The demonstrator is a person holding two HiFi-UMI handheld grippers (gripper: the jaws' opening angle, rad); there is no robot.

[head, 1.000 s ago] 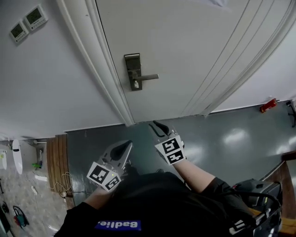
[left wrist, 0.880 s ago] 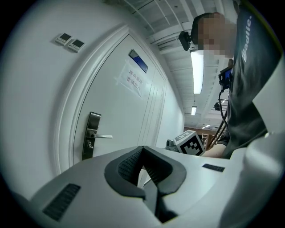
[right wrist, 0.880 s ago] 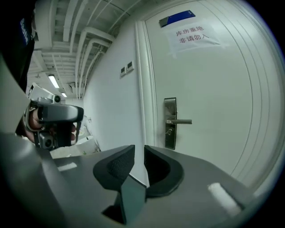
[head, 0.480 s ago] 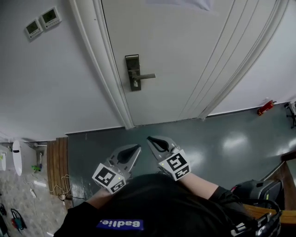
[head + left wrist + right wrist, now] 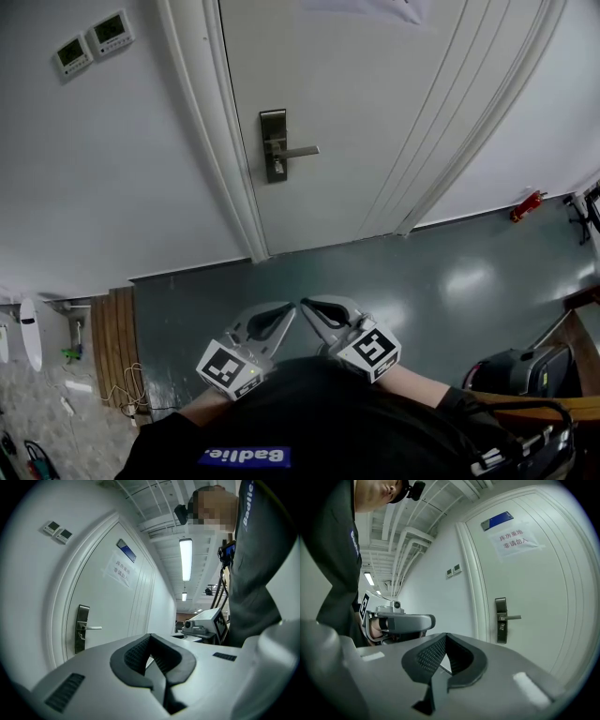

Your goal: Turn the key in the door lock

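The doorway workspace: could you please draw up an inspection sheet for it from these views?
Surface: glossy grey-green floor.
Job's things: white door closed; lock plate with its lever level; a small piece at the keyhole, probably the key.
Clutter: red object at the wall foot; dark case; wooden slats.
Grippers: left gripper and right gripper have jaws shut and empty, tips close together, well short of the door; the right's jaws have just closed.
Cables: loose cord beside the slats.
Surroundings: two wall panels; paper notice on the door.
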